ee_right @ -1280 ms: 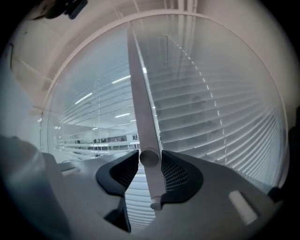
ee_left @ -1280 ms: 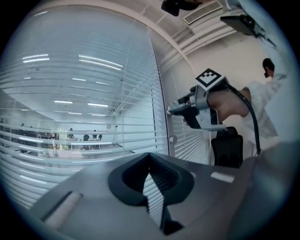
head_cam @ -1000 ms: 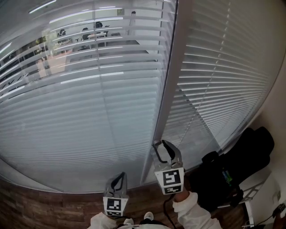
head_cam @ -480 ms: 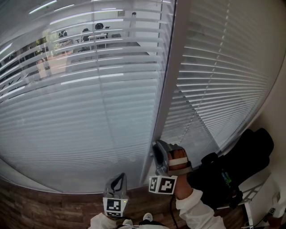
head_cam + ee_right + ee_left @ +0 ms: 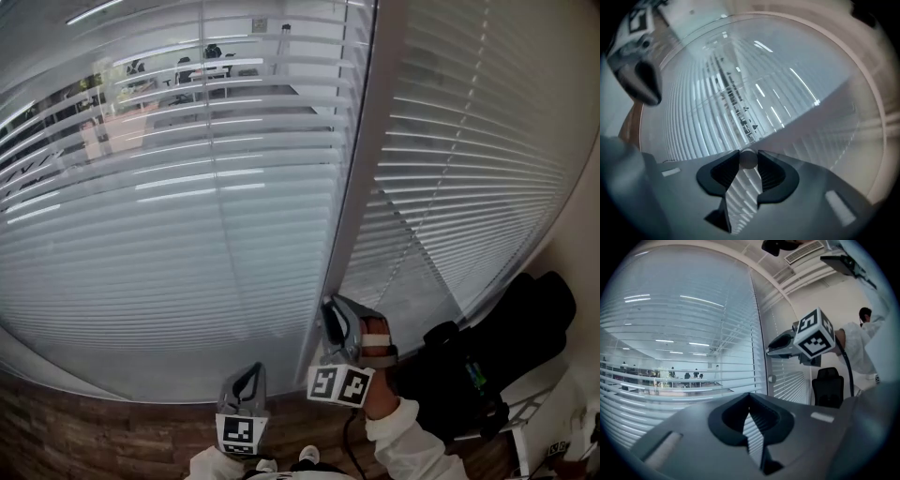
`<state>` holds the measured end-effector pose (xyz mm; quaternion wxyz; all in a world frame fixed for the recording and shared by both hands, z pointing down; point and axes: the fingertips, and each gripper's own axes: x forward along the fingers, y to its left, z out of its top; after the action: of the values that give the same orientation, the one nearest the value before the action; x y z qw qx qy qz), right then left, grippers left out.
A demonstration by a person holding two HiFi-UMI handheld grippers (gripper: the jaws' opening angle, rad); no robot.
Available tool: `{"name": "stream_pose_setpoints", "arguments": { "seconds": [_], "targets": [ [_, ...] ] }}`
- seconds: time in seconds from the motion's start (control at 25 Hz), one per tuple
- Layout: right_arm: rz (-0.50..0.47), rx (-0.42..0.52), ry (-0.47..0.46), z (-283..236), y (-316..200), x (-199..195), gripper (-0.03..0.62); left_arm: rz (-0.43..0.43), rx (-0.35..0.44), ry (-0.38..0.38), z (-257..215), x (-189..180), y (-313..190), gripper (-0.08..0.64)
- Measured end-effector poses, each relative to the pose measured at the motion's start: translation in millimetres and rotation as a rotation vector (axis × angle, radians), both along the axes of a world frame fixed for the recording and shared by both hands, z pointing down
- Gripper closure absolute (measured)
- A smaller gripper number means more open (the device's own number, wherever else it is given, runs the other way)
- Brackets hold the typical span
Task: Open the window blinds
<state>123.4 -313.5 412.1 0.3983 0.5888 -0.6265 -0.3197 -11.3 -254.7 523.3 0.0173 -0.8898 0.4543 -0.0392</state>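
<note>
While its jaws have just been closing, the right claw (image 5: 749, 155) grasps the small round grey knob (image 5: 749, 161) straight ahead on the white frame (image 5: 361, 169) between the white slatted blinds (image 5: 187, 216), nearer than the clenched left claw (image 5: 247, 377).

A black office chair (image 5: 530, 323) stands at four o'clock from me, close against the pale wall (image 5: 586, 225). There is a small green patch on its dark bulk that I cannot make out. Brown wood-patterned floor (image 5: 75, 441) runs along at seven o'clock. At eleven o'clock I see a far room with desks (image 5: 202, 73) and dark seats, and long ceiling lights (image 5: 94, 13) above them. In the left gripper view, small figures (image 5: 672, 373) stand in that room at nine o'clock and a slatted ceiling vent (image 5: 802, 250) sits at one o'clock. The same chair shows there at four o'clock, headrest up.
</note>
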Motion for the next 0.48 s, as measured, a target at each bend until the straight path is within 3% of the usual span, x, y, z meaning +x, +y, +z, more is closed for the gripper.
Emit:
{"name": "stream_pose_setpoints", "arguments": {
  "seconds": [0.28,0.36,0.48],
  "targets": [
    [0.038,-0.020,-0.788,-7,0,11,0.466,-0.010,0.003,0.001,-3,-4,1,0.560],
    [0.042,-0.012,-0.883,-10,0,12,0.466,-0.014,0.003,0.000,-3,-6,1,0.560],
    [0.039,0.000,-0.903,-11,0,12,0.466,-0.016,0.001,-0.001,-2,-8,1,0.560]
  ]
}}
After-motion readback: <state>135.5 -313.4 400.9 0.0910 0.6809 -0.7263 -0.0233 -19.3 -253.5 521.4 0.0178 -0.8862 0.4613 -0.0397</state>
